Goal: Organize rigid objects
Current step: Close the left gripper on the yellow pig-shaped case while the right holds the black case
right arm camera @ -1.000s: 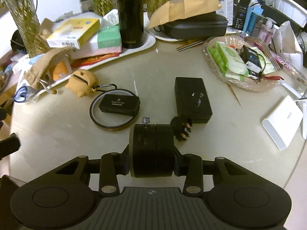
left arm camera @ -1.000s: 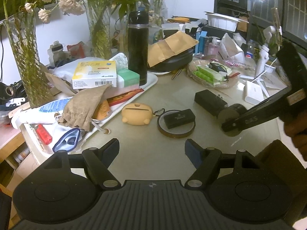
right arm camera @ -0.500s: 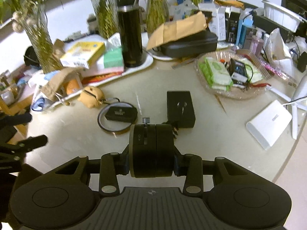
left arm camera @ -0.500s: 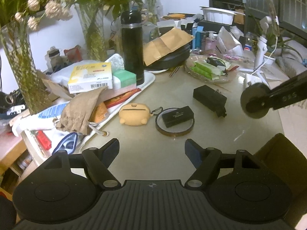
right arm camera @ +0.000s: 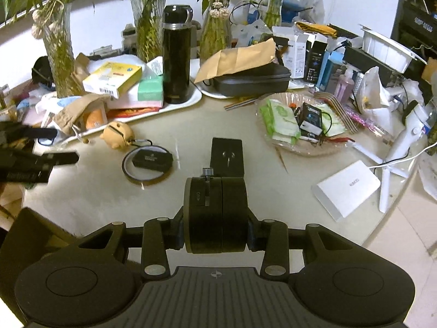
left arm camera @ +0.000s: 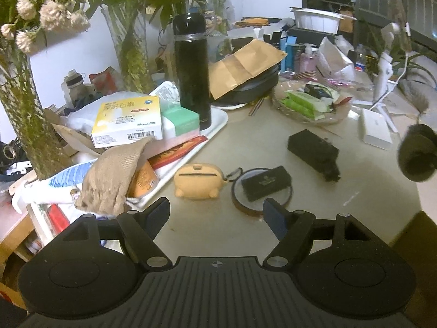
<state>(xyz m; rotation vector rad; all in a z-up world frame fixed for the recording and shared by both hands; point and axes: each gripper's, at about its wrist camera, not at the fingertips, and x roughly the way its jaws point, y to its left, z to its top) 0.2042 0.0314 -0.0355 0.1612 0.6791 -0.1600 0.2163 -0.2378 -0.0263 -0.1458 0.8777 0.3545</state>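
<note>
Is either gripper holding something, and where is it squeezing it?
The right gripper holds a black round device, squeezed on its two flat faces. The left gripper is open, holding nothing.

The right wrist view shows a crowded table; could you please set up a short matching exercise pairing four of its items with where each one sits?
Things:
1. black round device
2. small black box
3. black flask
4. green packets

Places:
A. standing upright on the white tray
B. lying in the clear glass dish
C. clamped between the right gripper fingers
D. resting inside the tape ring

Pairs: 1-C, 2-D, 3-A, 4-B
</note>
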